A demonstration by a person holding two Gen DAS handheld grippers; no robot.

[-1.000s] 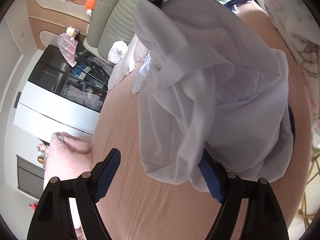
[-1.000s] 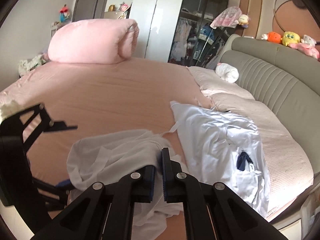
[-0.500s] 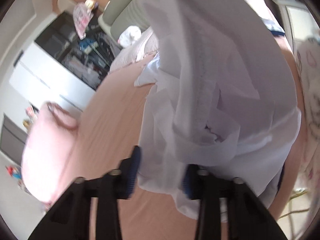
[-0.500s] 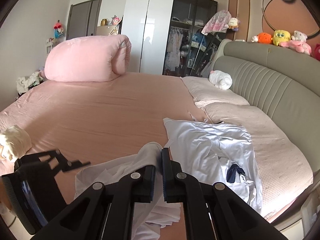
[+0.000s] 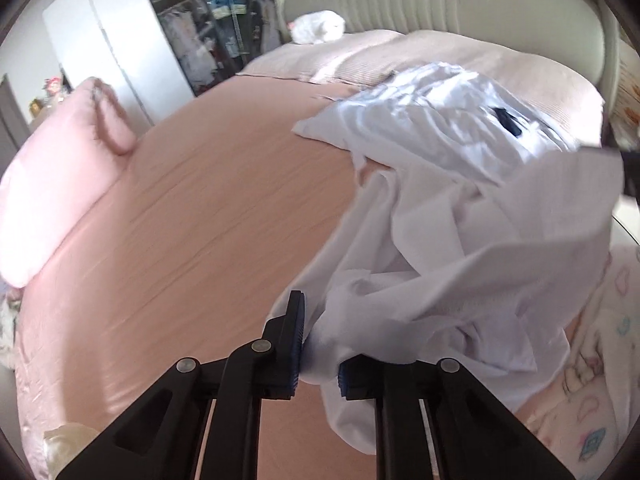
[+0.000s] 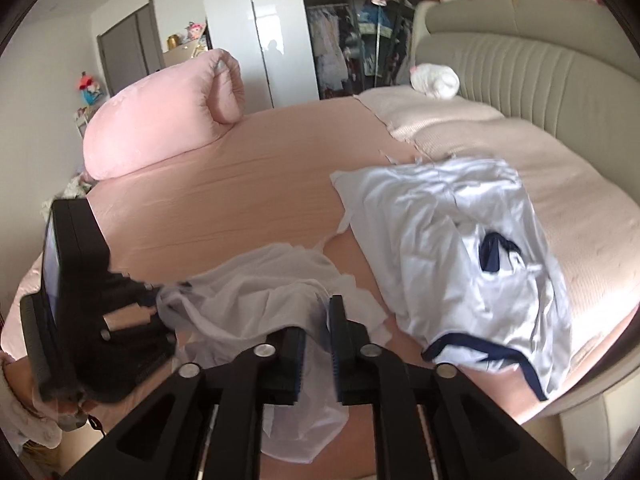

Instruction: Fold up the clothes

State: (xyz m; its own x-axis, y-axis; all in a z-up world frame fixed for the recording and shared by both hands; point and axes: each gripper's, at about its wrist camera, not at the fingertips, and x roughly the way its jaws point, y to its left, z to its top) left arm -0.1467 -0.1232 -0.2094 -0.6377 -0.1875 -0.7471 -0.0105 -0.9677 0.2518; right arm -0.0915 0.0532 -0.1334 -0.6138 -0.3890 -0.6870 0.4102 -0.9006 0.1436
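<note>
At the far left of the right wrist view, the black two-finger left gripper [image 6: 154, 300] sits low over the round bed covered in a salmon-pink sheet [image 6: 240, 204], clenched on one end of a thin, crumpled white garment [image 6: 256, 304]; its jaws have just been closing, and in its own view the blue-lined pads [image 5: 298, 344] pinch a bunched fold of that cloth, which spills away toward the right of the frame. Above it, in the upper left, a fat pink rolled duvet [image 6: 160, 120] lies on the far side of the bed, with a glossy white wardrobe door [image 6: 240, 12] behind it. In the bottom middle, the black right gripper [image 6: 318, 344] has the other end of the same garment running through it; its jaws have just been opening, so there is a narrow gap with the fabric between the pads, and I cannot tell whether they press on it. The cloth hangs slack between the two grippers and droops below the right one. Further right, a second white garment with navy blue trim [image 6: 472, 264] lies spread out flat on the sheet, just beside the pale ribbed pillows [image 6: 440, 120]. Behind them curves a grey-green padded headboard [image 6: 540, 64], and a small white plush toy [image 6: 434, 76] rests against it in the upper right.
</note>
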